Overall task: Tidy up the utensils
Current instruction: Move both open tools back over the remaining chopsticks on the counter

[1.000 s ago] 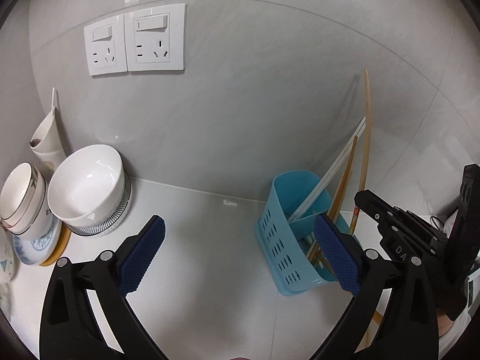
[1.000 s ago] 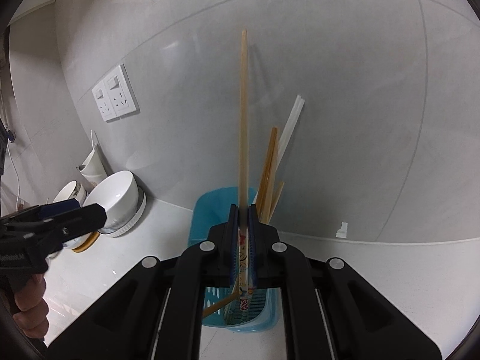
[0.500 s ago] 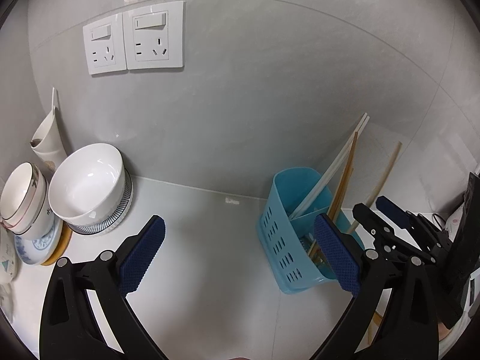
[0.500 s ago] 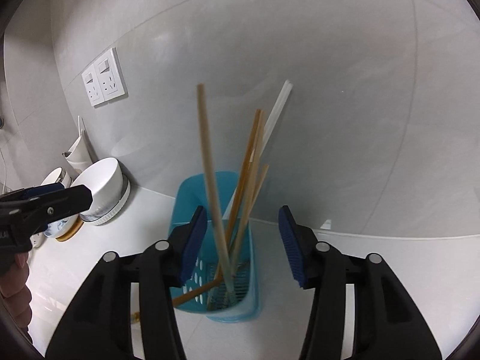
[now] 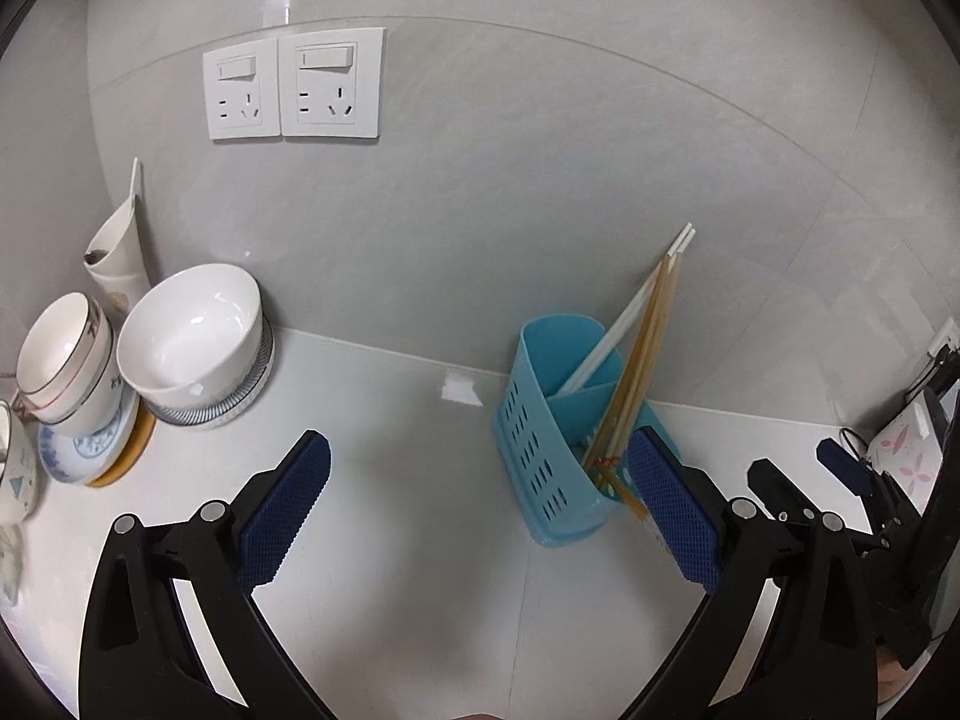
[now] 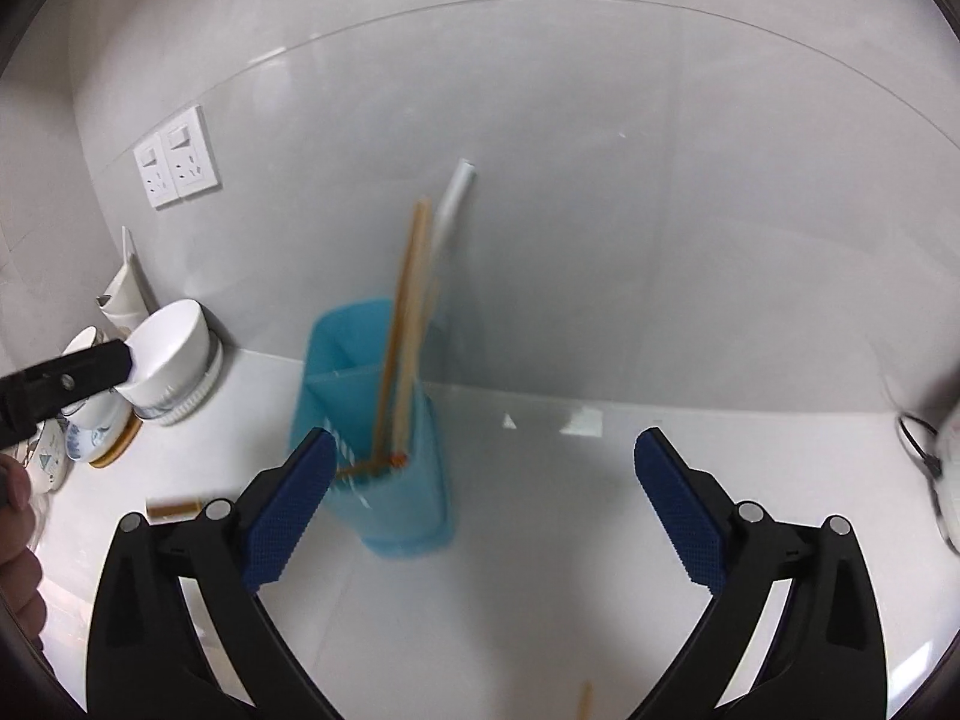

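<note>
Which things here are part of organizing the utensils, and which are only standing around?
Part of the job:
- blue utensil holder
- wooden chopsticks and white chopsticks leaning in it
- loose chopstick on the counter

Only standing around:
- white bowl
- stacked cups
- wall sockets

White countertop (image 5: 390,480), glossy, meets grey tiled wall at rear. Standing on it: blue perforated utensil holder (image 5: 543,450), upright, right of centre; stacked bowls and plates (image 5: 120,384) at far left by the wall; one wooden chopstick (image 6: 173,507) flat on the surface left of the holder
</note>
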The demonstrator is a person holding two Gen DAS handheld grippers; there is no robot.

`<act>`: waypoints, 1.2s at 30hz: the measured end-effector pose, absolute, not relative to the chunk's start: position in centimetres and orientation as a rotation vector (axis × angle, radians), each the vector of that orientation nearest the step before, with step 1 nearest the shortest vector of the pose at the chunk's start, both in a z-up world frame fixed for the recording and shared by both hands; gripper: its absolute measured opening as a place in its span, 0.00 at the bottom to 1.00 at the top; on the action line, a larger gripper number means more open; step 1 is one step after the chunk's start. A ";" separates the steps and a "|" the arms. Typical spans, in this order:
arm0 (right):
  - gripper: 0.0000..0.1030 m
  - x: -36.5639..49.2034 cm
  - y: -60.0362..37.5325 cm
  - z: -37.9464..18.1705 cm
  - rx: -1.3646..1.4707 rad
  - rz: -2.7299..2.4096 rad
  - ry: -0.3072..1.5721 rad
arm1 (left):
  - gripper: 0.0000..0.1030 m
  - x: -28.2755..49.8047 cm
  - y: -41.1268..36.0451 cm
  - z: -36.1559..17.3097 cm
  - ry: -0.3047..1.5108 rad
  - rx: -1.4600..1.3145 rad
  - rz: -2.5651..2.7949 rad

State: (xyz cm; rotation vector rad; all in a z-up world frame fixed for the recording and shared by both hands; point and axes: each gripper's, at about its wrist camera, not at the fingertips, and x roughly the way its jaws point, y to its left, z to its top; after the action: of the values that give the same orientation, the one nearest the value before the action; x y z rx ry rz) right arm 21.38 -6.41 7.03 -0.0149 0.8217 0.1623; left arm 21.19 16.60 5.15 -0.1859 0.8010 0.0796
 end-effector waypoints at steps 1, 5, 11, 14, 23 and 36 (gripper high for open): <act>0.93 20.8 -6.9 7.1 -0.018 0.153 0.829 | 0.94 20.6 16.5 5.3 0.801 -0.187 0.076; 0.93 18.3 -8.6 7.1 -0.044 0.117 0.842 | 0.94 18.4 15.6 5.2 0.814 -0.177 0.057; 0.93 15.9 -10.9 7.0 -0.034 0.057 0.875 | 0.94 15.3 14.6 4.5 0.854 -0.187 0.039; 0.93 14.6 -12.4 6.7 -0.029 0.032 0.885 | 0.94 13.8 13.6 3.9 0.875 -0.179 0.035; 0.93 11.3 -18.2 6.1 0.006 -0.048 0.907 | 0.94 11.4 7.1 0.2 0.997 -0.126 -0.055; 0.93 5.9 -29.6 2.5 0.018 -0.223 1.061 | 0.94 11.5 -2.9 -6.0 1.175 -0.094 -0.126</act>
State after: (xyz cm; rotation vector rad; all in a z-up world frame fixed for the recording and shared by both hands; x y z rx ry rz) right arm 5.93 -29.60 2.52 0.0178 1.0607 -0.2233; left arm 11.52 -2.90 -5.98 -0.0936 1.1750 -0.1256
